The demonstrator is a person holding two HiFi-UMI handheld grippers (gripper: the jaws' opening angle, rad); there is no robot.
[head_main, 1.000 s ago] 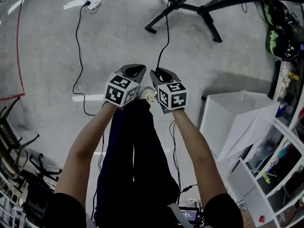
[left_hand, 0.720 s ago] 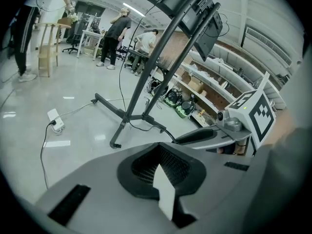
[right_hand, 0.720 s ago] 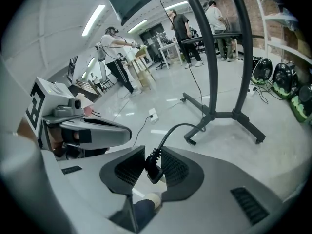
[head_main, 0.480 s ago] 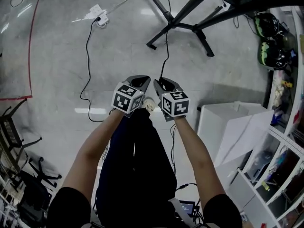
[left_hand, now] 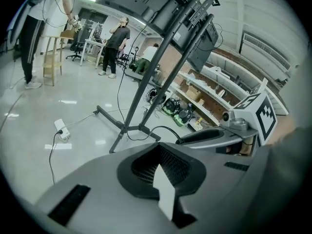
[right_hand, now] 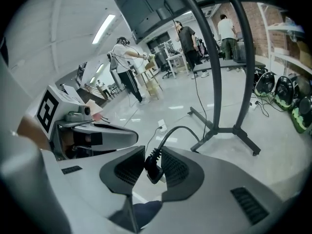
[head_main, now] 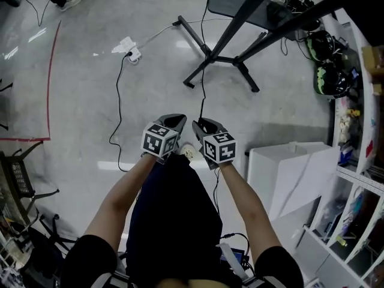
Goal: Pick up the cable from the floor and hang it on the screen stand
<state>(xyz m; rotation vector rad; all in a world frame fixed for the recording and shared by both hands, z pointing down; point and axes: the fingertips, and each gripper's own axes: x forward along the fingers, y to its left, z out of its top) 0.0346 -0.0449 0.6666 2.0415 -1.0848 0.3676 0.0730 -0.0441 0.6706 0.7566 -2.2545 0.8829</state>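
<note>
The right gripper [right_hand: 153, 151] was closed on the black plug [right_hand: 152, 168] at the end of the cable [right_hand: 170, 132]. Its two ribbed pads pressed the plug from either side and stood only as far apart as the plug's width. The plug's body hung down between them. From the plug the cable rose past the jaw tips in a short arc and dropped out of sight behind the right jaw. In the head view it then led away from the gripper toward the far side, to the screen stand [head_main: 219, 59]. So the held end was up in the jaws, off the grey floor [head_main: 78, 101].

The left gripper [left_hand: 158, 149] was just left of the right one, level with it and pointing the same way. Its jaws were drawn together at the tips with nothing between the pads. The cable was just to its right, apart from it.

The stand's black legs spread on the floor at the far side, and a dark screen [right_hand: 146, 6] hung on its slanted posts above. A white power strip [head_main: 129, 45] lay far left of the stand. A second thin cord [head_main: 119, 113] trailed from it across the floor toward the near left. A white box [head_main: 288, 173] stood near right, beside open shelves [head_main: 354, 179].
</note>
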